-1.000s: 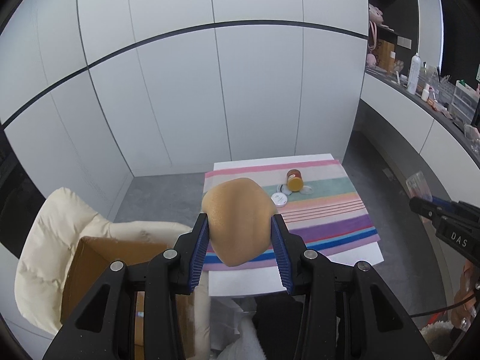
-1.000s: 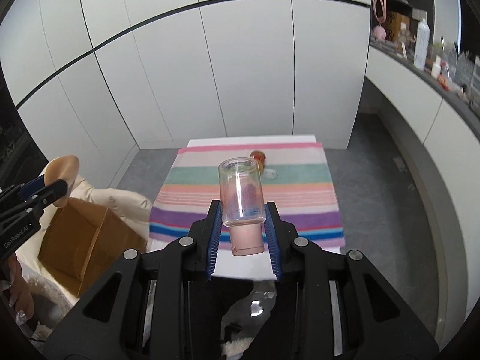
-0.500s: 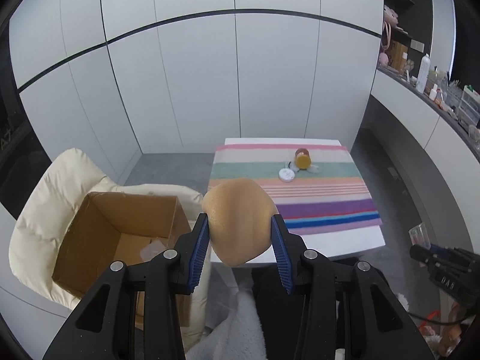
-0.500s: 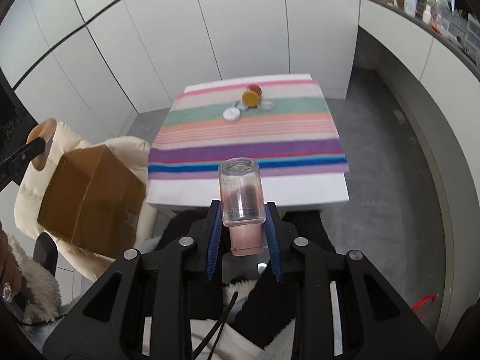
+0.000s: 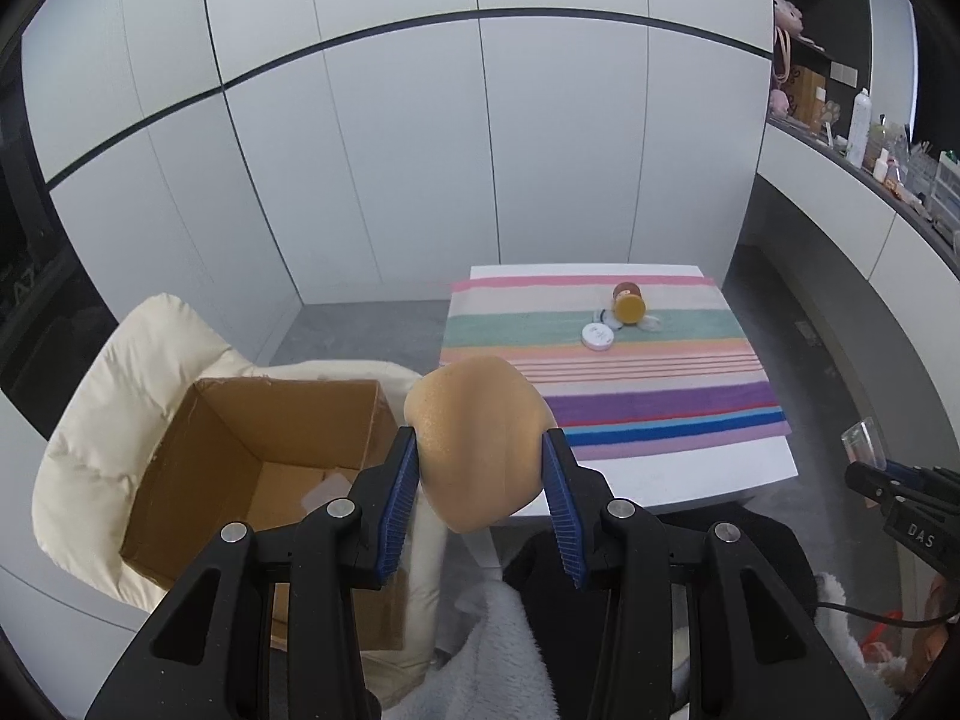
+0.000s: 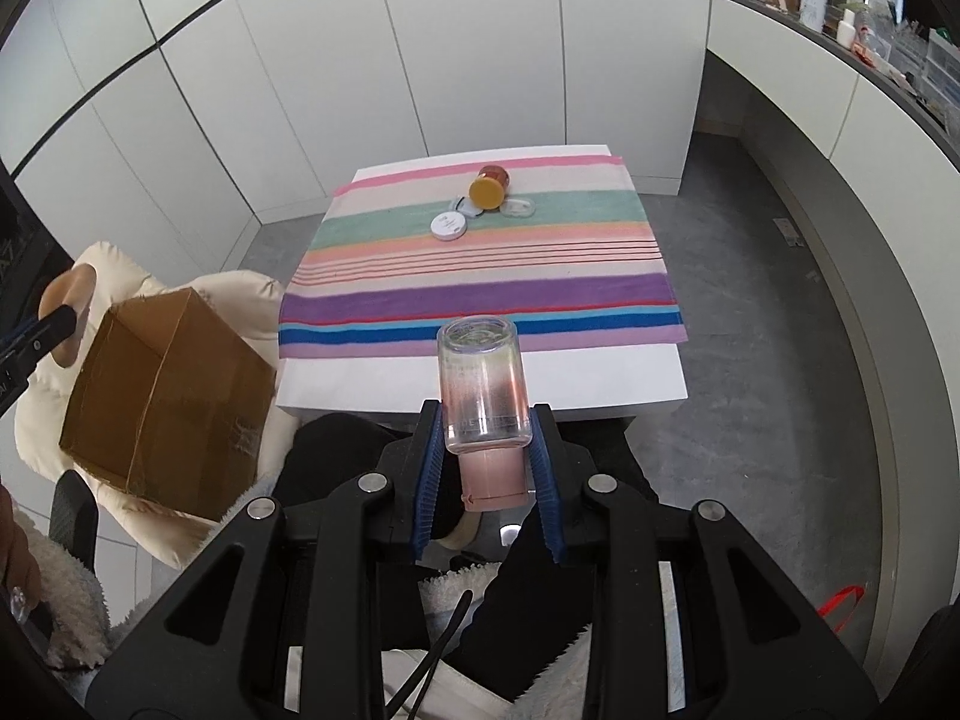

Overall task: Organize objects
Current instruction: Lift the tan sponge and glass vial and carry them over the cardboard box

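Beside open cardboard box (image 5: 252,468), left gripper (image 5: 480,480) squeezing tan sponge (image 5: 477,444). Near table edge (image 6: 480,384), right gripper (image 6: 486,450) gripping clear bottle (image 6: 483,384); "DAS" showing on right gripper's side; bottle lettering blurry.

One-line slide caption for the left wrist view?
Left hand-held gripper holds tan sponge beside open cardboard box.

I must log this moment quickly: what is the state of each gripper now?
Left gripper: shut on the beige sponge.
Right gripper: shut on the clear bottle.
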A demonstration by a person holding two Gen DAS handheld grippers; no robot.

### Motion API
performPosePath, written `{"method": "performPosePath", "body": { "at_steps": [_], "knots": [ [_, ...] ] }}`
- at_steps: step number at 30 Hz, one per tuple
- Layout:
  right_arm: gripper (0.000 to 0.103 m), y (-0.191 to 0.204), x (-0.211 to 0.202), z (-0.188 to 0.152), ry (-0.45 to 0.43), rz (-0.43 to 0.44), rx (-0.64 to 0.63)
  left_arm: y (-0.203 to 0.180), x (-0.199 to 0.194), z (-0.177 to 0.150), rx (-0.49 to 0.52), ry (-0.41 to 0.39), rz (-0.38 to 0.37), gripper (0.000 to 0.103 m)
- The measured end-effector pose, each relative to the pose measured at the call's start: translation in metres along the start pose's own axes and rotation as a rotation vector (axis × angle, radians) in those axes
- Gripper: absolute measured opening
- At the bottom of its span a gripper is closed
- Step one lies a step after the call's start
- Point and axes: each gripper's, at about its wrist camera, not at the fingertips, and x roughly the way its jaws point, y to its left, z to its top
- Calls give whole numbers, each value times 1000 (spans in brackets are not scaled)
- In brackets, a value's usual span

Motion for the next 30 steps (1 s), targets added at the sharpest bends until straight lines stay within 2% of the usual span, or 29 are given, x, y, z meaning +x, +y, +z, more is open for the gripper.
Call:
{"method": "performPosePath", "body": {
  "at_steps": [5, 15, 30],
  "knots": [
    [29, 17, 10, 0, 28, 11, -34, 13, 6, -4, -25, 24, 1, 42],
    [29, 62, 31, 4, 55, 38, -139, 55, 10, -18, -100, 64, 53, 42],
    [29, 206, 52, -15, 99, 248, -468, 143, 1, -67, -277, 130, 197, 42]
  ]
}}
